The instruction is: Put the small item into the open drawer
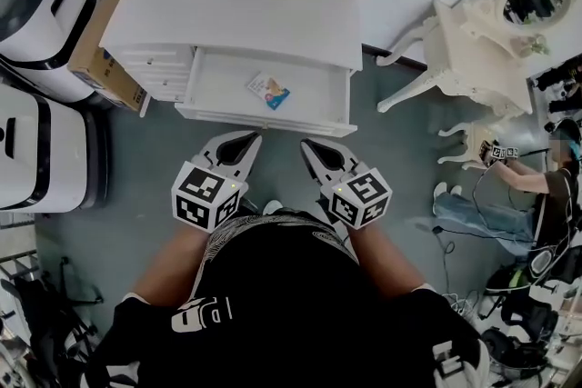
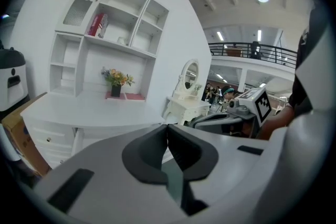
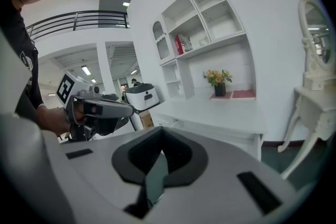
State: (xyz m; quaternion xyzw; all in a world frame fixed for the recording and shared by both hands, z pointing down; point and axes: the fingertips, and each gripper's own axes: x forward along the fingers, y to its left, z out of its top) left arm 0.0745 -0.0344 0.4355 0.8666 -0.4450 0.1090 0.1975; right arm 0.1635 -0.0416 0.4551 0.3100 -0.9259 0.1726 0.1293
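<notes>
Ahead of your fingertips, between the two pairs, the small item [image 1: 268, 91] lay flat in the open drawer [image 1: 214, 77], its long axis slanting from far-left to near-right, toward the right gripper [image 1: 314, 147]. You held that and the left gripper [image 1: 241, 141] fully closed, gripping nothing. Likely hazard: pushing one side of the drawer front could skew the drawer and shift the item

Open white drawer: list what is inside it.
A small flat packet with blue and orange print lies in the open white drawer, right of its middle. The white desk top covers the drawer's rear part, so anything there is hidden.
</notes>
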